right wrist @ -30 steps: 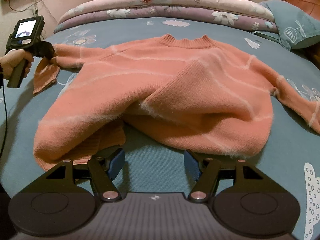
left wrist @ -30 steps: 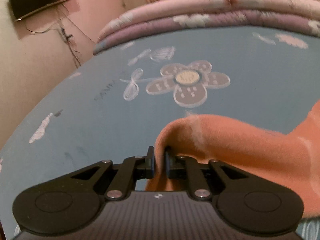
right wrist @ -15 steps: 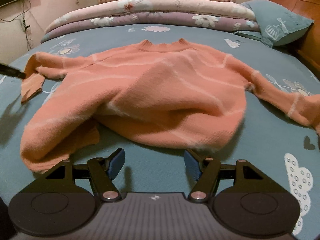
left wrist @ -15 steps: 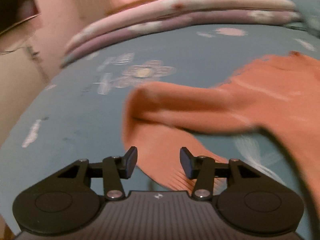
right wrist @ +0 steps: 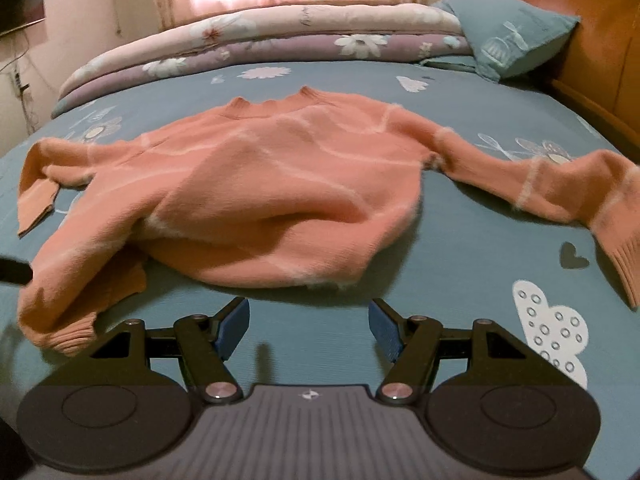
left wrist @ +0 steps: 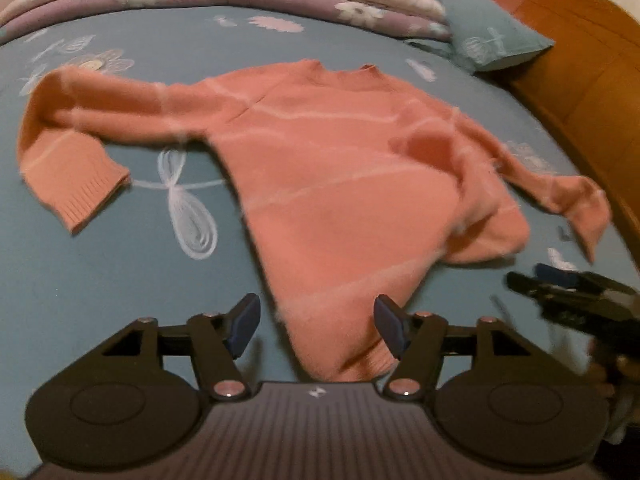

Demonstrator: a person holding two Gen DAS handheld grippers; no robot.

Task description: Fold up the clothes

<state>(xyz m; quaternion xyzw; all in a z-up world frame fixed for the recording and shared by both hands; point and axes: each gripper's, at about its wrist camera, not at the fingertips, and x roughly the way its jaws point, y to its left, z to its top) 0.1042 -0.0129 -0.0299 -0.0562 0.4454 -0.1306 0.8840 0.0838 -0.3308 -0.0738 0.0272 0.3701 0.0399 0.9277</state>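
Orange sweater [right wrist: 256, 200] lay centre frame on blue bed [right wrist: 460, 264], hem bunched, sleeves out to left and right. Left gripper [left wrist: 316, 328] had just been opening, jaws apart over hem corner, gripping nothing. Right gripper [right wrist: 308, 328] gaped, empty, near hem. Best: pinch both hem corners, pull body flat before folding.

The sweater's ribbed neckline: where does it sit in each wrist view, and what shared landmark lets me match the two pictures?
Left wrist view: the neckline sits upper centre, at the sweater's far edge.
Right wrist view: the neckline sits upper centre-left, again at the far edge.
Shared landmark: the teal pillow against the wooden headboard, upper right in both.
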